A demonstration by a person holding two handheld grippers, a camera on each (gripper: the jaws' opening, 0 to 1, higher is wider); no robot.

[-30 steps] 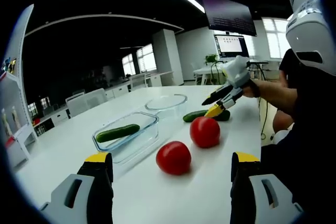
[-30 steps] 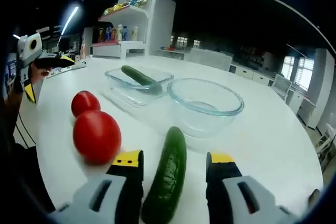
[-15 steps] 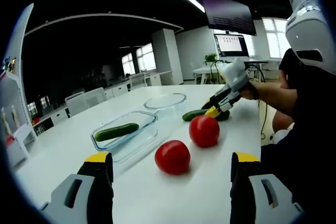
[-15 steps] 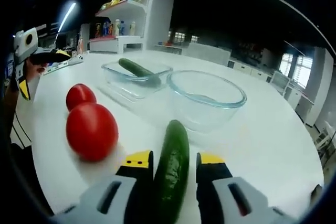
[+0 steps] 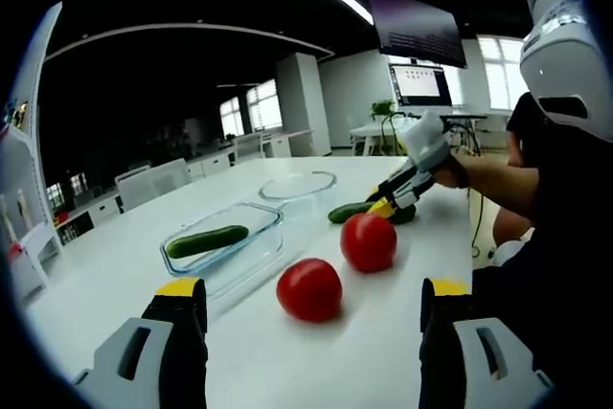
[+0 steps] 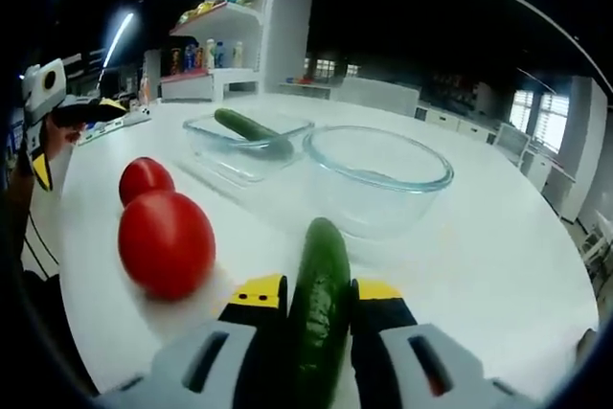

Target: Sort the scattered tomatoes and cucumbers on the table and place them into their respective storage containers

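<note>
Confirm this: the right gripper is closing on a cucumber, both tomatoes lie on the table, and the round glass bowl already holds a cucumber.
Not quite. The right gripper view shows the round glass bowl empty; the stored cucumber lies in the rectangular glass container. The right gripper does flank the loose cucumber, and both tomatoes lie on the table.

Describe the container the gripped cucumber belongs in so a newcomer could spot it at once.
On the white table, two clear glass containers stand side by side beyond the cucumber clamped in the right gripper. The right one to pick is the rectangular dish, beside the round bowl. Unlike the bowl, it has straight sides and a second cucumber lying inside.
</note>
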